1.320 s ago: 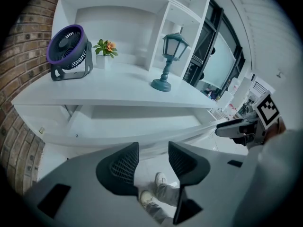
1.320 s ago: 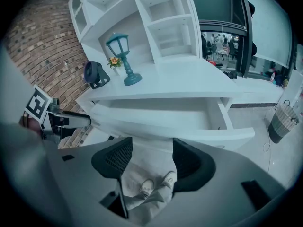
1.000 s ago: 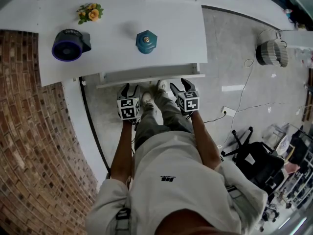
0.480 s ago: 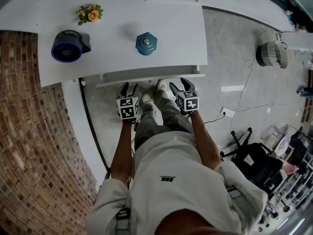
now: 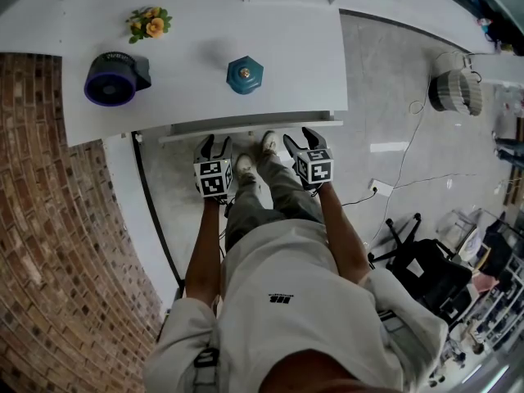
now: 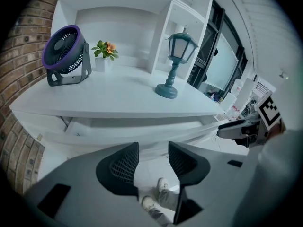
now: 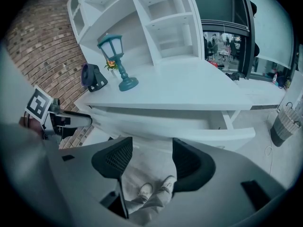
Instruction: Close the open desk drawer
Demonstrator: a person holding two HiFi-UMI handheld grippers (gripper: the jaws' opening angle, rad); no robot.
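In the head view a brick wall [image 5: 41,219] fills the left side of the frame. Beside it, in the upper left, a white desk [image 5: 295,31] carries a purple-rimmed fan [image 5: 110,79], with a small pot of orange flowers [image 5: 148,21] above it near the top edge. Right of the fan, near the upper middle, stands a teal lantern lamp [image 5: 244,73]. Along the desk's lower edge the drawer [image 5: 246,128] shows as a thin white strip sticking out a little from under the top, so it is partly open.

Just below that strip, left of centre, is the left gripper [image 5: 214,145], its tips close to the drawer front; whether they touch it cannot be told. In the left gripper view its jaws [image 6: 152,148] stand moderately apart with nothing between them, only floor and the person's shoes beyond, and the drawer [image 6: 142,134] runs across just above them.

Right of centre the right gripper [image 5: 302,141] points at the same strip. In the right gripper view its jaws [image 7: 151,143] are likewise apart and empty, the drawer front [image 7: 189,132] just past them.

Farther right, a pale woven basket [image 5: 451,88] sits on the grey floor in the upper right, and a black chair [image 5: 426,277] stands at the lower right
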